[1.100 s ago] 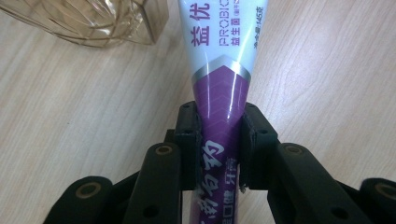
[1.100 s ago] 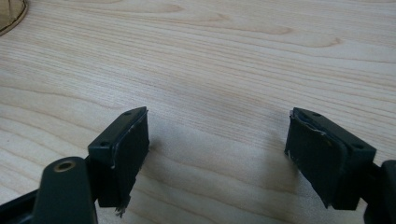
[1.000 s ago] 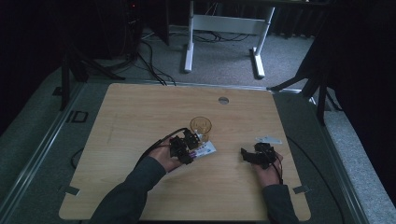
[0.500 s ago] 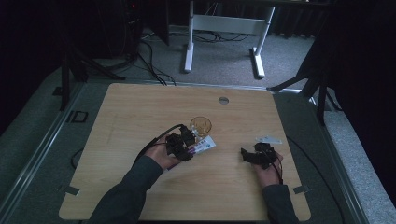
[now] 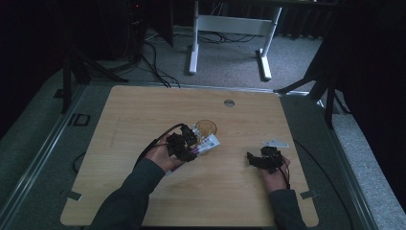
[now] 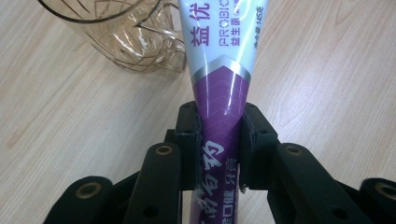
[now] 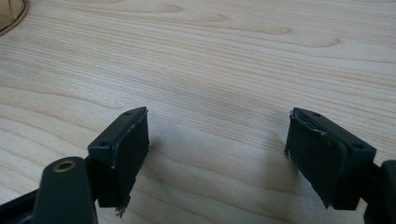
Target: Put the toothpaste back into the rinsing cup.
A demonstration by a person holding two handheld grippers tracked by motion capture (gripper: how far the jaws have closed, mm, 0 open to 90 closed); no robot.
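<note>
My left hand-held gripper (image 6: 219, 144) squeezed the purple end of the toothpaste tube (image 6: 219, 60), so the tube would not slip. The glass cup (image 6: 126, 35) stood just ahead of it, on the counter (image 6: 327, 70). My right hand-held gripper (image 7: 217, 149) waited wide open, holding nothing.

The toothpaste tube (image 6: 219, 84) is white and purple with a silver chevron. The glass mug (image 6: 126, 32) is amber with cut lines. The table (image 5: 143, 110) is pale wood-grain.
</note>
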